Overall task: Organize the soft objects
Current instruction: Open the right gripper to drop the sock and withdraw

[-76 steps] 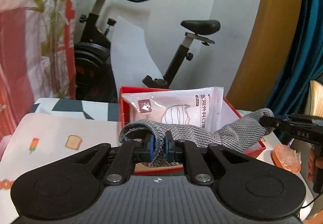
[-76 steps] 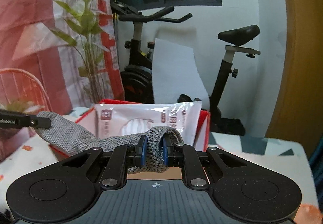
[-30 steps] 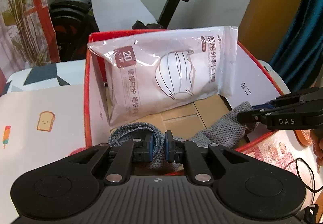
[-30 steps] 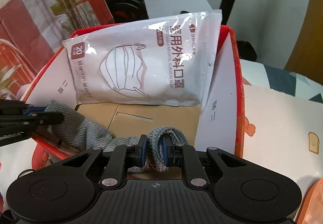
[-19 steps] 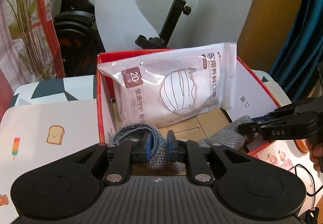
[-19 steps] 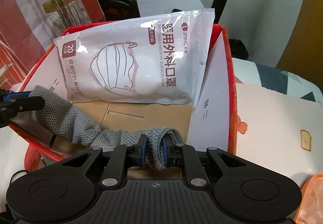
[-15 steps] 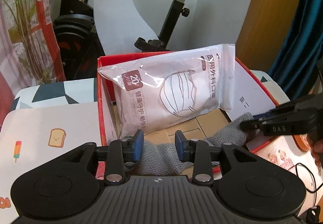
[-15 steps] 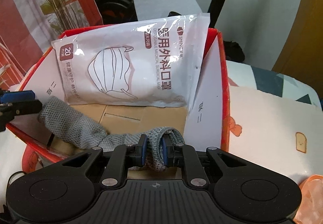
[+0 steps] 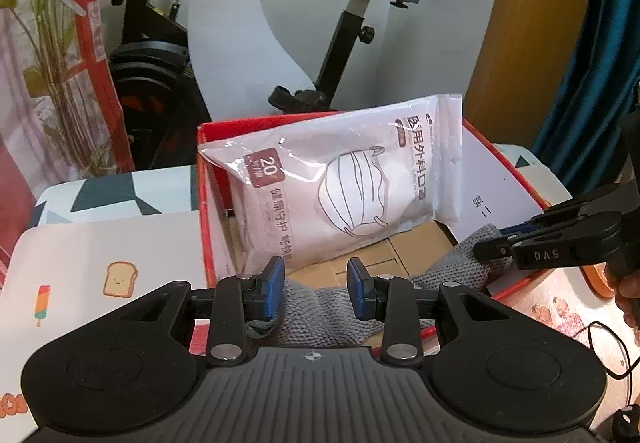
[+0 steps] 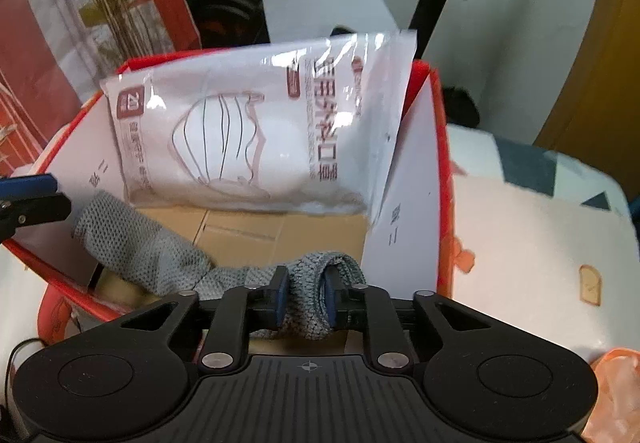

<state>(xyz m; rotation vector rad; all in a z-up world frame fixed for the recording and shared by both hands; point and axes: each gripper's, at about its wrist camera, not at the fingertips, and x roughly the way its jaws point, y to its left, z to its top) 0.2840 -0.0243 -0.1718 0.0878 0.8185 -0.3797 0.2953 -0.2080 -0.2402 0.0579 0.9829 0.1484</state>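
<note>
grey knitted sock [image 10: 152, 243] lies in the red cardboard box [image 10: 439, 163], left gripper [image 9: 316, 289] spread above it, right gripper [image 10: 306, 297] opening around its end.

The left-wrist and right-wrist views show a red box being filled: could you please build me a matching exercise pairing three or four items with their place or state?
Items:
1. face mask pack
2. grey knitted sock
3. left claw
4. toast picture

Places or states:
A. printed on the table cover beside the box
B. leaning against the back wall of the red box
C. open, pads clear of the fabric
D. draped across the cardboard floor of the box

Pairs: 1-B, 2-D, 3-C, 4-A
</note>
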